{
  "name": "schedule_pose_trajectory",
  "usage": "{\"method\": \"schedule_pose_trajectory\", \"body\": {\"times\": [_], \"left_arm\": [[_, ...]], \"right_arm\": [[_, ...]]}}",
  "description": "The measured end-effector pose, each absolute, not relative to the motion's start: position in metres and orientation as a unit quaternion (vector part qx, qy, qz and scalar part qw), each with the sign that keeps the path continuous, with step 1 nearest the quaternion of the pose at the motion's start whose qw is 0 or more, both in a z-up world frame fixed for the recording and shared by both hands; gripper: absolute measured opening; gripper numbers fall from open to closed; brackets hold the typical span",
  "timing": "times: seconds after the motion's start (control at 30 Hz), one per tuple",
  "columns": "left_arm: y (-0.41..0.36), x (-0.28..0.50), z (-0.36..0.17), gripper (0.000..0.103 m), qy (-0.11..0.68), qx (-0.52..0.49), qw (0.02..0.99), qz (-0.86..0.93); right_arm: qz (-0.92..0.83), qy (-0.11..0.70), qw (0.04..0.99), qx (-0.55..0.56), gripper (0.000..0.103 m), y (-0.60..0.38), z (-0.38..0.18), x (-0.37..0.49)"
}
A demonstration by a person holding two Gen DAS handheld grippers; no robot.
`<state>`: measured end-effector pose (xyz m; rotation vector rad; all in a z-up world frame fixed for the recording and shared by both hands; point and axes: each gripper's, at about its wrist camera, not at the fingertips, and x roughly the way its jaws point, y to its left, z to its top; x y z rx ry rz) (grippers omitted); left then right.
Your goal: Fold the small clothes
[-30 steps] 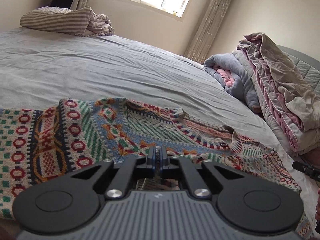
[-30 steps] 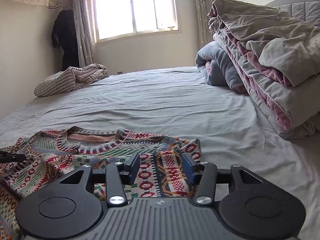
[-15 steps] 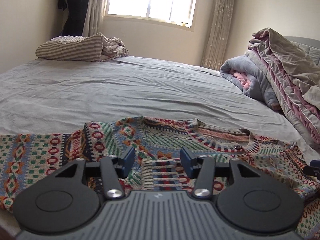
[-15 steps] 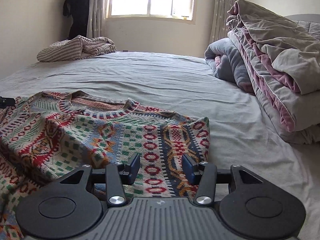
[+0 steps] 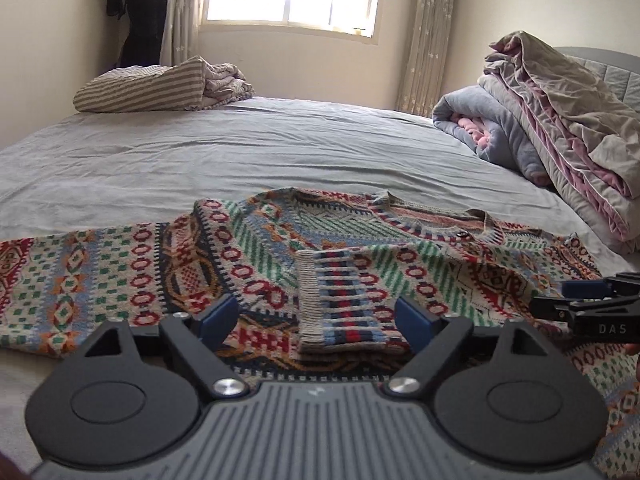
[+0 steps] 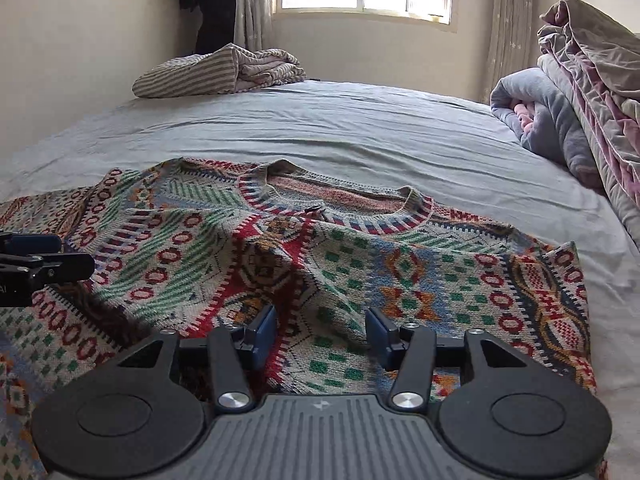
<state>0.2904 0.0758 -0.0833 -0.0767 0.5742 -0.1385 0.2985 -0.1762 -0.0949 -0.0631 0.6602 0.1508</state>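
A multicoloured patterned knit sweater (image 5: pixel 256 256) lies spread on the grey bed sheet, neckline toward the window; it also shows in the right wrist view (image 6: pixel 360 264). One sleeve is folded across its front, with the striped cuff (image 5: pixel 344 300) lying just ahead of my left gripper (image 5: pixel 316 314). The left gripper is open and empty, low over the sweater's near edge. My right gripper (image 6: pixel 320 330) is open and empty above the sweater's right half. Each gripper's tip shows at the edge of the other's view.
The grey bed sheet (image 5: pixel 280 148) stretches toward the window. A folded striped blanket (image 5: pixel 160 90) lies at the far left. A pile of quilts and a blue-pink blanket (image 5: pixel 560 120) stands along the right side.
The left gripper was shut on the sleeve one second ago; it has opened and drawn back, leaving the cuff on the sweater's front. The right gripper, open throughout, has moved left over the sweater.
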Motion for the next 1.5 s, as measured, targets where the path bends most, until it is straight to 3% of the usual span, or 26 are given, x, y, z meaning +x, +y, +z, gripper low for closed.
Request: {"method": "schedule_pose_trajectory", "body": {"times": [0.07, 0.2, 0.43, 0.8, 0.9, 0.97, 1.0, 1.03, 1.5], "left_arm": [[0.098, 0.284, -0.074, 0.099, 0.279, -0.053, 0.959, -0.013], [0.149, 0.278, -0.063, 0.102, 0.287, -0.09, 0.951, 0.069], [0.235, 0.272, -0.073, 0.102, 0.305, -0.155, 0.916, 0.209], [0.32, 0.287, -0.117, 0.099, 0.298, -0.231, 0.88, 0.289], [0.331, 0.29, -0.121, 0.09, 0.263, -0.249, 0.886, 0.289], [0.341, 0.291, -0.121, 0.073, 0.239, -0.275, 0.885, 0.289], [0.344, 0.291, -0.121, 0.048, 0.231, -0.283, 0.884, 0.292], [0.35, 0.292, -0.119, 0.004, 0.226, -0.29, 0.882, 0.293], [0.261, 0.308, -0.005, 0.002, 0.083, -0.248, 0.955, 0.141]], "right_arm": [[0.059, 0.308, 0.949, -0.028, 0.076, -0.182, -0.082, 0.284], [0.037, 0.308, 0.95, -0.036, 0.078, -0.186, -0.071, 0.264], [0.035, 0.293, 0.955, -0.019, 0.093, -0.191, -0.058, 0.233], [0.026, 0.296, 0.955, -0.019, 0.098, -0.196, -0.06, 0.234], [0.022, 0.302, 0.953, -0.018, 0.098, -0.199, -0.064, 0.236], [0.02, 0.305, 0.952, -0.014, 0.098, -0.202, -0.067, 0.238], [0.019, 0.306, 0.952, -0.013, 0.098, -0.203, -0.068, 0.238], [0.018, 0.307, 0.951, -0.012, 0.098, -0.204, -0.069, 0.239], [0.003, 0.309, 0.951, 0.01, 0.098, -0.225, -0.072, 0.242]]}}
